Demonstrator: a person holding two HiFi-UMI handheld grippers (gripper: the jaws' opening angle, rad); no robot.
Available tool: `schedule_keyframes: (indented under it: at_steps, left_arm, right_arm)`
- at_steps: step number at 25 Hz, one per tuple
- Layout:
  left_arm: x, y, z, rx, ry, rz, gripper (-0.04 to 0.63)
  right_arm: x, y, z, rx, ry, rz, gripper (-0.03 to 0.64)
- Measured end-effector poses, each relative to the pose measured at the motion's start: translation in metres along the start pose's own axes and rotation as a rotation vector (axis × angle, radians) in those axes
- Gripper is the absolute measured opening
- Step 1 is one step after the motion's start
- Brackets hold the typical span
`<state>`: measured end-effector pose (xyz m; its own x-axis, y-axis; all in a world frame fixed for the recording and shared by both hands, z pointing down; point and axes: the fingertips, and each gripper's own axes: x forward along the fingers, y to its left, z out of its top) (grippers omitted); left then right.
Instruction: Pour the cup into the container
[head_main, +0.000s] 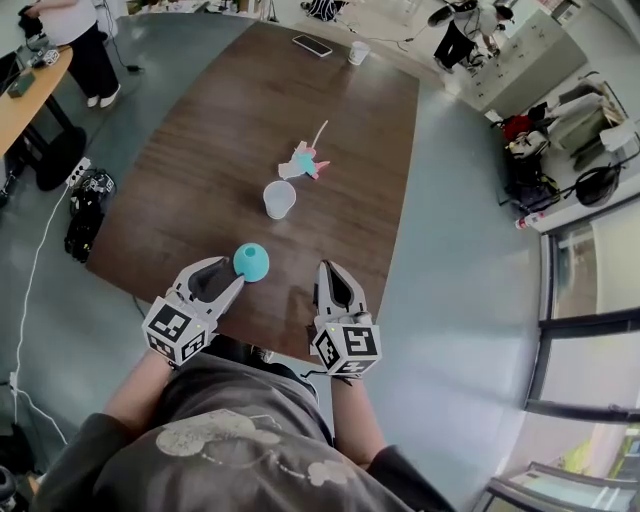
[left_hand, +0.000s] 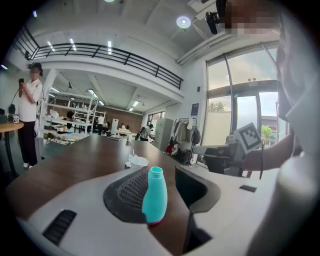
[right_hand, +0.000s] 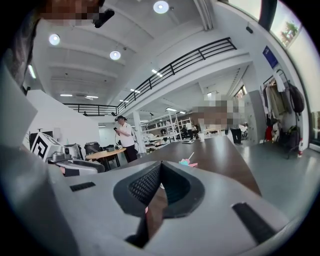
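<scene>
A teal bottle-shaped cup (head_main: 250, 262) stands upright near the front edge of the brown table (head_main: 200, 150). My left gripper (head_main: 232, 272) reaches it from the near left. In the left gripper view the teal cup (left_hand: 155, 195) stands between the jaws of the left gripper (left_hand: 162, 175), close against the left pad, with a clear gap to the right jaw. A clear plastic container (head_main: 279, 198) stands beyond it, also seen as the container (left_hand: 138, 161). My right gripper (head_main: 325, 270) is shut and empty to the right of the cup; its view shows the closed right gripper (right_hand: 160, 166).
A pink and teal toy with a stick (head_main: 305, 160) lies behind the container. A phone (head_main: 312, 45) and a white cup (head_main: 358, 52) sit at the table's far end. A person (head_main: 75, 40) stands by a desk at the far left. Bags (head_main: 85, 215) lie on the floor left.
</scene>
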<state>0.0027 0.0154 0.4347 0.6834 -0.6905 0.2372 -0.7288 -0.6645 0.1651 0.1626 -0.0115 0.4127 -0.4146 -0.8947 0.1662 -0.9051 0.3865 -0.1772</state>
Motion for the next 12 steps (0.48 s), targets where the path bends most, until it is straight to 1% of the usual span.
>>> schedule_keyframes:
  at_steps: [1,3,4,5,7,12]
  left_arm:
    - [0.003,0.000,-0.003,0.015,0.010,-0.011,0.176]
    - [0.009,0.003,-0.008,0.042,0.022,-0.023,0.282]
    - [0.013,0.006,-0.012,0.042,0.024,-0.025,0.367]
    - [0.017,0.009,-0.016,0.039,0.027,-0.026,0.423]
    - [0.024,0.013,-0.025,0.052,0.043,-0.036,0.452]
    - [0.050,0.011,-0.036,0.114,0.071,-0.096,0.469]
  right_arm:
    - [0.001,-0.001,-0.003,0.003,0.010,-0.005,-0.012]
    - [0.003,-0.004,-0.007,0.008,0.025,-0.023,-0.012]
    - [0.005,-0.006,-0.009,0.011,0.030,-0.034,-0.012]
    - [0.006,-0.008,-0.010,0.014,0.034,-0.046,-0.012]
    - [0.009,-0.010,-0.011,0.016,0.042,-0.063,-0.012]
    - [0.020,-0.014,-0.018,0.017,0.068,-0.095,-0.012]
